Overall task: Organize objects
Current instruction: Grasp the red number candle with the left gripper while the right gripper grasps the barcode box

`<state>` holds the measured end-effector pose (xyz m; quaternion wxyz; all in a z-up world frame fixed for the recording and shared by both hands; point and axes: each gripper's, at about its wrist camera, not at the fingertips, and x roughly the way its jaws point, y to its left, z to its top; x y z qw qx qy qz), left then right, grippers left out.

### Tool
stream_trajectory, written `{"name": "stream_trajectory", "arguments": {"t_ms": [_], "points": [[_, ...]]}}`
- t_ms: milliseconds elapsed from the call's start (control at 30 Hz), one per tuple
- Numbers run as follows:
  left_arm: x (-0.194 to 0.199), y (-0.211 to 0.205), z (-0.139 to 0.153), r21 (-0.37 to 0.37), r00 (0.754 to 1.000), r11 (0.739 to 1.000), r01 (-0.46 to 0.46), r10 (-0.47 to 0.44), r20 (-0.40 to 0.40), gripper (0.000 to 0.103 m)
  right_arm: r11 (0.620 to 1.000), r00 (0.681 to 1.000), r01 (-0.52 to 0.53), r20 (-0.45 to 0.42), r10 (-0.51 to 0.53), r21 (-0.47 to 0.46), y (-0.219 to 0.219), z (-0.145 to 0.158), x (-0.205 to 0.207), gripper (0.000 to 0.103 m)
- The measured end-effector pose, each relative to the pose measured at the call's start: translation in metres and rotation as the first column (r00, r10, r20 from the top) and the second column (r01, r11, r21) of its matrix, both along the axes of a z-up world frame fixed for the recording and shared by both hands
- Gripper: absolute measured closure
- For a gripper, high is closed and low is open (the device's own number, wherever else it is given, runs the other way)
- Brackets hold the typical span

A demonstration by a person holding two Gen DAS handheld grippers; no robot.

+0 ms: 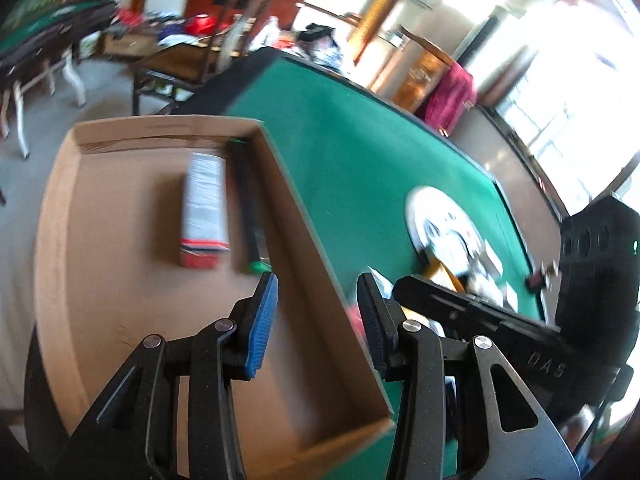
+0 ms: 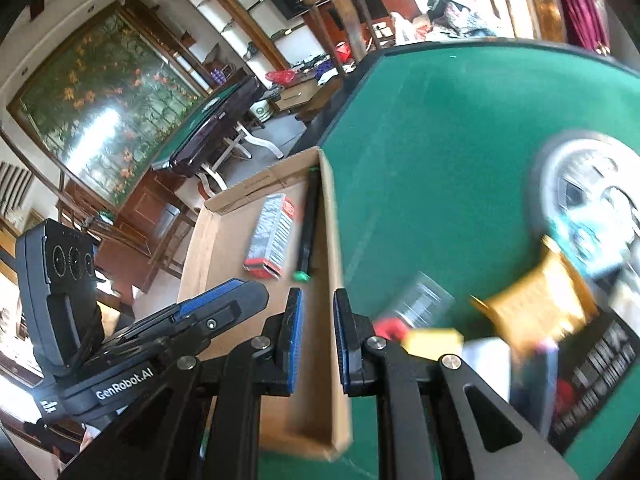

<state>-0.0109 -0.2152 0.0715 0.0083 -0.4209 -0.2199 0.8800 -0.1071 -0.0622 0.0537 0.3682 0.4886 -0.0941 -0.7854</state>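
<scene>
With a white-and-red carton [image 1: 204,210] and a black pen [image 1: 246,204] already lying side by side in the cardboard box [image 1: 60,216], the left gripper [image 1: 316,320] and right gripper [image 2: 318,338] both hover open and empty over its right wall, presumably because loose items [image 2: 536,312] remain on the green table [image 2: 432,152] to the right.

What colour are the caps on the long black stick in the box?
Green caps, clearest in the right wrist view.
</scene>
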Motion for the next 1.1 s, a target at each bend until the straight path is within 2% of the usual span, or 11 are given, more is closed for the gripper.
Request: {"name": "stream_trajectory", "arguments": {"t_ms": [133,300,400,500,567,767,800,867,1000,1100], "points": [[-0.009,0.043,-0.005,-0.072,0.993,0.992,0.108,-0.104,0.048,0.063,0.999,0.999,0.034,-0.012,-0.034,-0.029,0.051,0.000,0.011,0.089],[-0.033,0.082,-0.020,-0.194,0.975,0.963,0.188,-0.159,0.156,0.063,0.993,0.995,0.096,-0.022,-0.098,-0.066,0.123,-0.005,0.018,0.089],[-0.047,0.097,-0.021,-0.316,0.969,0.924,0.216,-0.163,0.187,0.063,0.985,0.988,0.142,-0.044,-0.146,-0.097,0.155,-0.005,0.019,0.089],[-0.062,0.109,-0.024,-0.386,0.955,0.883,0.265,-0.186,0.230,0.062,0.975,0.983,0.173,-0.042,-0.180,-0.138,0.180,-0.008,0.013,0.089],[-0.071,0.117,-0.026,-0.440,0.946,0.847,0.299,-0.204,0.252,0.062,0.971,0.981,0.186,-0.028,-0.192,-0.153,0.191,-0.009,0.008,0.089],[-0.093,0.128,-0.048,-0.579,0.924,0.741,0.340,-0.148,0.353,0.061,0.959,0.981,0.192,0.026,-0.190,-0.207,0.205,-0.010,0.004,0.086],[-0.095,0.129,-0.052,-0.592,0.920,0.727,0.349,-0.145,0.364,0.061,0.959,0.982,0.190,0.023,-0.190,-0.208,0.205,-0.009,0.004,0.086],[-0.096,0.131,-0.052,-0.599,0.919,0.715,0.361,-0.164,0.359,0.061,0.959,0.982,0.188,0.024,-0.187,-0.211,0.206,-0.009,0.004,0.086],[-0.092,0.137,-0.048,-0.567,0.897,0.711,0.416,-0.216,0.386,0.061,0.959,0.981,0.195,0.029,-0.194,-0.207,0.208,-0.009,0.003,0.086],[-0.089,0.142,-0.057,-0.560,0.867,0.683,0.469,-0.235,0.440,0.058,0.959,0.980,0.197,0.034,-0.194,-0.206,0.212,-0.013,-0.001,0.086]]}}
